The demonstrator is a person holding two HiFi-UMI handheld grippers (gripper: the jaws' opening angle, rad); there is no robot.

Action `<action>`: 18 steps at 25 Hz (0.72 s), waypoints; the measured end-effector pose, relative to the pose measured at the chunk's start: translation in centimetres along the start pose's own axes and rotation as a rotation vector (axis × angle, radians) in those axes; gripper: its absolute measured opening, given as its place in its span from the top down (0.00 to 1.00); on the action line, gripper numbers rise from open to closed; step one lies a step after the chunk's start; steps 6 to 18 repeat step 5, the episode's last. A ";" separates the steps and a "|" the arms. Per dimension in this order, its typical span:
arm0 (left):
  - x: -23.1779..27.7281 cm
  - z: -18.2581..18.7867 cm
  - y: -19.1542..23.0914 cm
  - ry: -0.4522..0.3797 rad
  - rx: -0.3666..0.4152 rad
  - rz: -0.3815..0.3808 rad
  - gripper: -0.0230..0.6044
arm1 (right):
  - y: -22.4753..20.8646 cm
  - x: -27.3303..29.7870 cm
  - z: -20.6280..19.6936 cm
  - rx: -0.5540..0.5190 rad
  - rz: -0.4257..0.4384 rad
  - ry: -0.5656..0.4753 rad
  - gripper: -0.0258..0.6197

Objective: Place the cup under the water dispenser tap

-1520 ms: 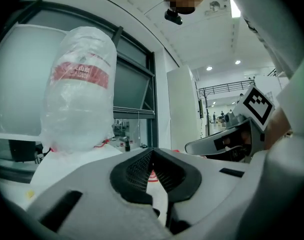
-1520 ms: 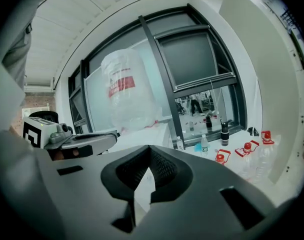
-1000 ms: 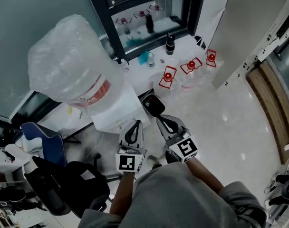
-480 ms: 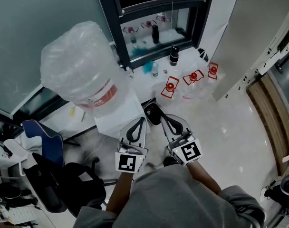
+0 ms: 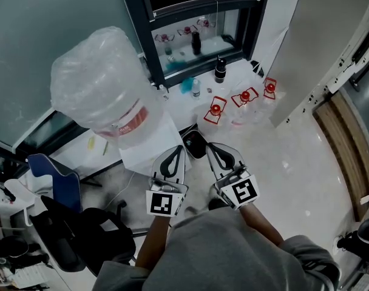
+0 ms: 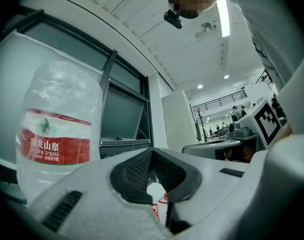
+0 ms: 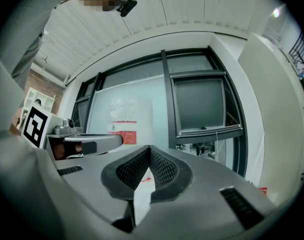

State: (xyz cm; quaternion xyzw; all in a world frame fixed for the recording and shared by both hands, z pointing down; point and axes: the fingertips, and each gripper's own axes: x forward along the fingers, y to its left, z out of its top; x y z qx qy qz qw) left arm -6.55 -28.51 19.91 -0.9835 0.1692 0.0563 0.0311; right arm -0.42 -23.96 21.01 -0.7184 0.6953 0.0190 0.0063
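**Head view.** Find the left gripper [image 5: 176, 153] and right gripper [image 5: 212, 150] side by side, just in front of the white water dispenser [image 5: 149, 149] and below its plastic-wrapped bottle [image 5: 102, 80]. Fingers of both pressed together, nothing between them. No cup visible. Tap hidden under the bottle and the dispenser top, so the cup is either already beneath the tap or somewhere out of frame. Dark rounded object [image 5: 195, 142] on the floor beyond the fingertips, identity unclear. Red-capped jugs [image 5: 244, 97] on the floor toward the window wall.

**Left gripper view.** Fingers [image 6: 134, 171] closed tip to tip, empty. Bottle upright at left. No cup, no tap.

**Right gripper view.** Fingers [image 7: 164, 170] closed likewise, empty. Bottle upright ahead and to the left. No cup, no tap.

**Hazards (judgement).**
- Risk of working blind: neither tap nor cup confirmed in any view.
- Probable result of a cup set off-centre: water running past it onto the floor.
- Possible knock against the dark object, given how near the fingertips are.

**Cup heading and long axis.** Not readable from any view. For filling, expect mouth up and long axis vertical.
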 end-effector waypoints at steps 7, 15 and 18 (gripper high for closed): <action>0.0 -0.5 0.3 -0.026 0.033 -0.001 0.95 | 0.0 0.0 -0.2 0.000 -0.001 0.002 0.94; 0.0 -0.5 0.3 -0.026 0.033 -0.001 0.95 | 0.0 0.0 -0.2 0.000 -0.001 0.002 0.94; 0.0 -0.5 0.3 -0.026 0.033 -0.001 0.95 | 0.0 0.0 -0.2 0.000 -0.001 0.002 0.94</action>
